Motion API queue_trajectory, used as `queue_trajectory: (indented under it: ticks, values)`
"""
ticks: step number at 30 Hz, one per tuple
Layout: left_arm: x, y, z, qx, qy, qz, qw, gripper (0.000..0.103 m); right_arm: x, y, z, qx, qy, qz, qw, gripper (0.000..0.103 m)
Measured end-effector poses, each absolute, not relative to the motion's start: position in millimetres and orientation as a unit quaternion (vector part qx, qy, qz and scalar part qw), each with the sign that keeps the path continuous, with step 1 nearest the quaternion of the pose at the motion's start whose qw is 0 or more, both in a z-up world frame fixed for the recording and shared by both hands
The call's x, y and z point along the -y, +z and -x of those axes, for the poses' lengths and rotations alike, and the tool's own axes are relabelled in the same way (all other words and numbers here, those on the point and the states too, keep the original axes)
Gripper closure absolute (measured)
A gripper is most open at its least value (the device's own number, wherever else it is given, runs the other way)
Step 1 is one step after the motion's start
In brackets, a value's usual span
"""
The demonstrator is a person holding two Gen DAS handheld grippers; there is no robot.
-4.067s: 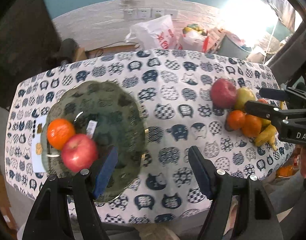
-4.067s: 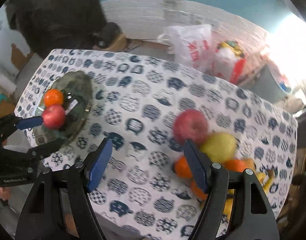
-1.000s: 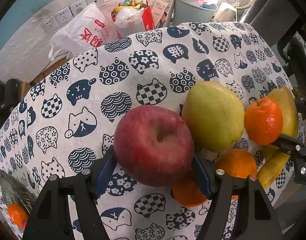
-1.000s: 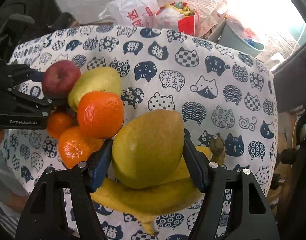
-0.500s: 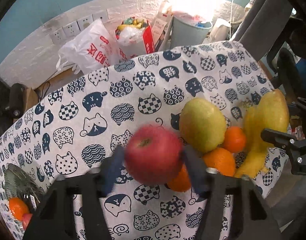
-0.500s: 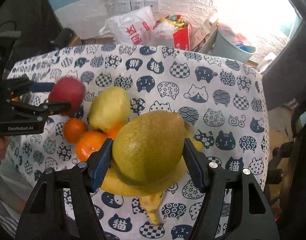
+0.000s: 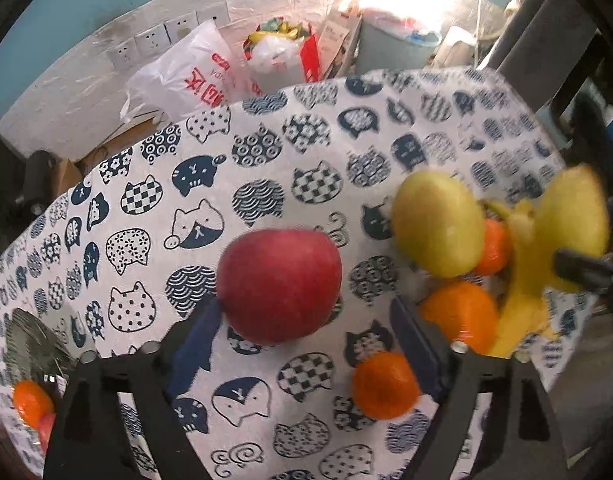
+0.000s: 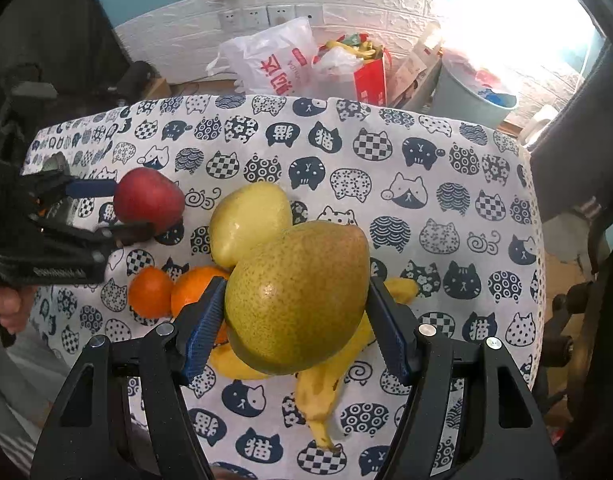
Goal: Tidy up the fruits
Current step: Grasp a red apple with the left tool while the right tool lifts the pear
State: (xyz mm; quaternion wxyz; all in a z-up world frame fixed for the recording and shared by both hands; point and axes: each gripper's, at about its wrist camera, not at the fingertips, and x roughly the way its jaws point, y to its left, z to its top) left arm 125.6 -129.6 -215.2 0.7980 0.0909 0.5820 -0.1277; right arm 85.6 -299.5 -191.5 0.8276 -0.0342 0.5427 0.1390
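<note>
My left gripper (image 7: 302, 332) is shut on a red apple (image 7: 280, 284) and holds it above the cat-print tablecloth; it also shows in the right wrist view (image 8: 148, 200). My right gripper (image 8: 294, 316) is shut on a green-brown pear (image 8: 296, 296) lifted over the fruit pile. The pile holds a yellow-green apple (image 8: 248, 222), oranges (image 8: 150, 292), and bananas (image 8: 322, 392). The green glass plate (image 7: 30, 344) with an orange (image 7: 30, 402) and a red apple lies at the far left edge.
Plastic bags (image 8: 274, 60), a red bag and a grey bin (image 8: 470, 100) stand on the floor behind the table. A white brick wall with sockets (image 8: 266, 16) is beyond. A dark chair (image 8: 582, 152) stands at the right.
My left gripper has lifted the red apple away from the pile and drawn back toward the left. My right gripper has raised the pear clear of the bananas.
</note>
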Motion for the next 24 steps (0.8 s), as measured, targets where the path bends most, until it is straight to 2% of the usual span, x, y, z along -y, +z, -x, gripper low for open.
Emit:
queue_trajectory:
  ticks: [13, 15, 17, 24]
  values:
    - [137, -246, -148, -0.604, -0.116, -0.099, 0.782, 0.012, 301, -201, -93, -0.552, 0.143, 0.032, 0.821, 0.034]
    - [142, -246, -147, -0.597, -0.115, -0.116, 0.786, 0.016, 301, -202, -94, -0.552, 0.144, 0.031, 0.821, 0.034]
    - [143, -245, -146, -0.590, -0.112, -0.130, 0.789, 0.027, 301, -202, -95, -0.553, 0.144, 0.030, 0.820, 0.034]
    - [132, -245, -145, -0.608, -0.120, -0.094, 0.779, 0.027, 296, -201, -97, -0.552, 0.150, 0.030, 0.820, 0.034]
